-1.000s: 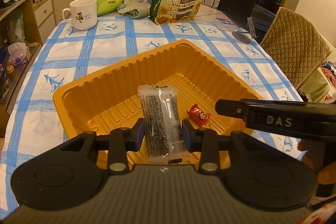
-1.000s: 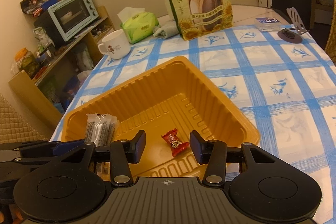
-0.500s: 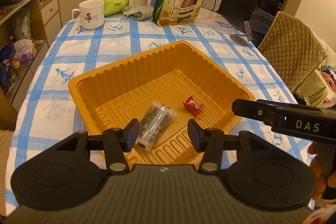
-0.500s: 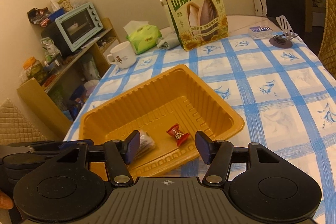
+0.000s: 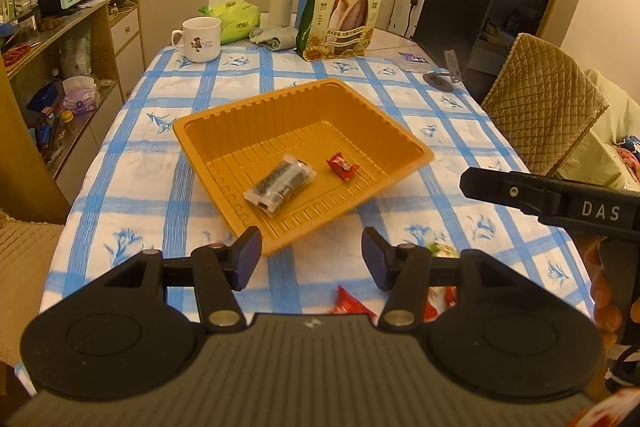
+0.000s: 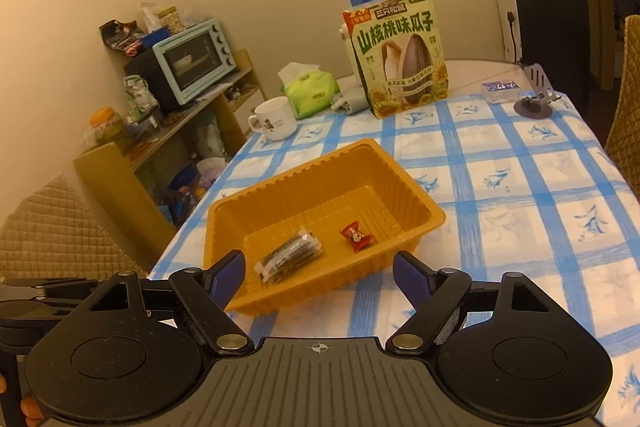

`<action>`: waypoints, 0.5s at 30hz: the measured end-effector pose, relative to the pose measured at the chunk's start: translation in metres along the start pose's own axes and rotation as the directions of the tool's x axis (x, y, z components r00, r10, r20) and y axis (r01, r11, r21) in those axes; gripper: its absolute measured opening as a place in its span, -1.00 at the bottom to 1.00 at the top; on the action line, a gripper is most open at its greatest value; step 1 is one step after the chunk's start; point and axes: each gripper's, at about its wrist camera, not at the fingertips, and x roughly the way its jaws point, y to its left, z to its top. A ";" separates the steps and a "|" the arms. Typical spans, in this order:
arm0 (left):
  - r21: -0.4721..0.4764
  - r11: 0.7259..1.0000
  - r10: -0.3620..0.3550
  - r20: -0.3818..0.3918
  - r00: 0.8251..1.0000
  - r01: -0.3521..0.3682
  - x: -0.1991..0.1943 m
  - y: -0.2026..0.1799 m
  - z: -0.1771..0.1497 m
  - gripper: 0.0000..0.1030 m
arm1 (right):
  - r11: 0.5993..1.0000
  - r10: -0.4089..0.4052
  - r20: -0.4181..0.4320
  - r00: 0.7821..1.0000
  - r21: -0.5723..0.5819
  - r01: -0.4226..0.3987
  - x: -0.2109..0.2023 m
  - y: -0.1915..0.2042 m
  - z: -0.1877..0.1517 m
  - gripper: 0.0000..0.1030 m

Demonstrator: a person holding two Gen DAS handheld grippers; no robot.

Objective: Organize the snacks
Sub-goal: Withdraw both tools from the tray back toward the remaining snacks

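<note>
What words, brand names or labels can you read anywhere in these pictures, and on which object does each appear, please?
"山核桃味瓜子": large characters on the green sunflower seed bag.
"三只松鼠": brand band at the top of that bag, in the right wrist view.
"DAS": on the right hand-held gripper, seen from the left wrist view.
Too small or blurred to read: the white mug print, tissue pack, dark snack packet, red candy, black box labels.

"DAS" — right claw; "山核桃味瓜子" — bag
</note>
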 end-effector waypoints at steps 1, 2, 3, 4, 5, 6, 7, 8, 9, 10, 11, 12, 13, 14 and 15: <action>0.002 1.000 0.002 0.002 1.000 -0.002 -0.006 -0.006 -0.005 0.02 | 1.000 0.004 0.000 1.000 -0.005 -0.004 -0.008 -0.001 -0.003 0.59; 0.003 1.000 0.002 0.004 1.000 -0.002 -0.012 -0.010 -0.010 0.02 | 1.000 0.006 -0.002 1.000 -0.010 -0.006 -0.016 -0.001 -0.007 0.59; 0.002 1.000 0.003 0.008 1.000 -0.003 -0.019 -0.015 -0.015 0.02 | 1.000 0.007 -0.005 1.000 -0.017 -0.007 -0.025 -0.002 -0.011 0.59; 0.002 1.000 0.004 0.011 1.000 -0.004 -0.025 -0.020 -0.021 0.02 | 1.000 0.010 -0.007 1.000 -0.024 -0.010 -0.031 -0.003 -0.014 0.60; 0.003 1.000 0.005 0.013 1.000 -0.005 -0.031 -0.025 -0.026 0.03 | 0.999 0.012 -0.010 1.000 -0.031 -0.013 -0.039 -0.004 -0.018 0.60; 0.003 1.000 0.008 0.014 1.000 -0.008 -0.036 -0.030 -0.031 0.03 | 0.999 0.013 -0.015 1.000 -0.042 -0.013 -0.048 -0.005 -0.023 0.60; 0.001 1.000 0.009 0.015 1.000 -0.009 -0.040 -0.034 -0.036 0.03 | 0.999 0.015 -0.018 1.000 -0.052 -0.015 -0.054 -0.006 -0.027 0.60; -0.001 1.000 0.009 0.015 1.000 -0.009 -0.045 -0.038 -0.041 0.03 | 0.998 0.016 -0.022 1.000 -0.059 -0.017 -0.060 -0.007 -0.031 0.60; -0.002 1.000 0.012 0.015 1.000 -0.012 -0.050 -0.043 -0.047 0.03 | 0.998 0.016 -0.028 0.999 -0.064 -0.018 -0.067 -0.009 -0.036 0.60; -0.003 1.000 0.016 0.015 1.000 -0.016 -0.054 -0.047 -0.052 0.03 | 0.998 0.018 -0.033 0.999 -0.067 -0.021 -0.072 -0.010 -0.040 0.60; -0.002 1.000 0.018 0.014 1.000 -0.018 -0.057 -0.051 -0.056 0.03 | 0.997 0.023 -0.039 0.999 -0.072 -0.026 -0.077 -0.012 -0.045 0.60; 0.001 1.000 0.022 0.014 1.000 -0.022 -0.060 -0.055 -0.061 0.03 | 0.997 0.027 -0.047 0.999 -0.077 -0.031 -0.083 -0.014 -0.050 0.60; 0.003 1.000 0.026 0.013 1.000 -0.026 -0.063 -0.059 -0.066 0.03 | 0.996 0.028 -0.054 0.998 -0.081 -0.033 -0.087 -0.017 -0.055 0.60; 0.005 1.000 0.028 0.009 1.000 -0.028 -0.065 -0.062 -0.070 0.03 | 0.996 0.027 -0.062 0.998 -0.085 -0.032 -0.091 -0.018 -0.060 0.60; 0.008 1.000 0.028 0.006 1.000 -0.029 -0.067 -0.066 -0.074 0.03 | 0.996 0.024 -0.070 0.997 -0.089 -0.030 -0.095 -0.020 -0.065 0.60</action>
